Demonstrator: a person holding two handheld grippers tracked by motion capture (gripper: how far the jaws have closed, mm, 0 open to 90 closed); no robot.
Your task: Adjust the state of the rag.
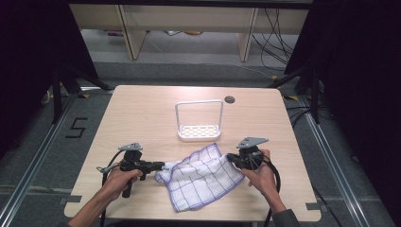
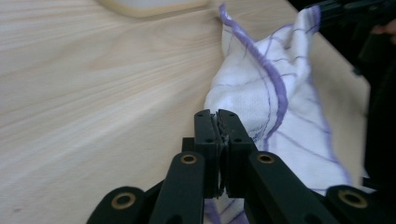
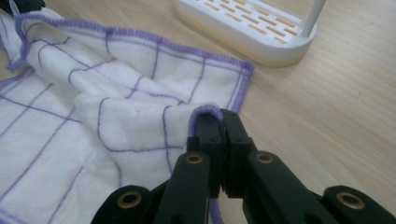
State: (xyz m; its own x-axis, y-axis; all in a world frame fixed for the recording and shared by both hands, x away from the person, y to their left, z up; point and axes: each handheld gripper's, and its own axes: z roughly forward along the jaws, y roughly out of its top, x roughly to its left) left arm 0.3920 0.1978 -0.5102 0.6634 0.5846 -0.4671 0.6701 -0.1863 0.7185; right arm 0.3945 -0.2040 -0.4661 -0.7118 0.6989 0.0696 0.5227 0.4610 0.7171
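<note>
Up close, purple hem pinched (rack behind)

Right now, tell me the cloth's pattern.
The cloth is white with a purple grid and purple edging, clearest in the right gripper view.

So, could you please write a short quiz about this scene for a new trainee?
1. True or false: both claws are shut on the white cloth with purple grid lines.
2. The white plastic rack with a slotted base stands: A) on the cloth, B) beyond the cloth on the light wooden table, C) on the floor.
3. Which claw grips the cloth's purple hem, seen from its own camera?

Key: 1 true; 2 B; 3 the right claw; the left claw pinches white fabric.
</note>
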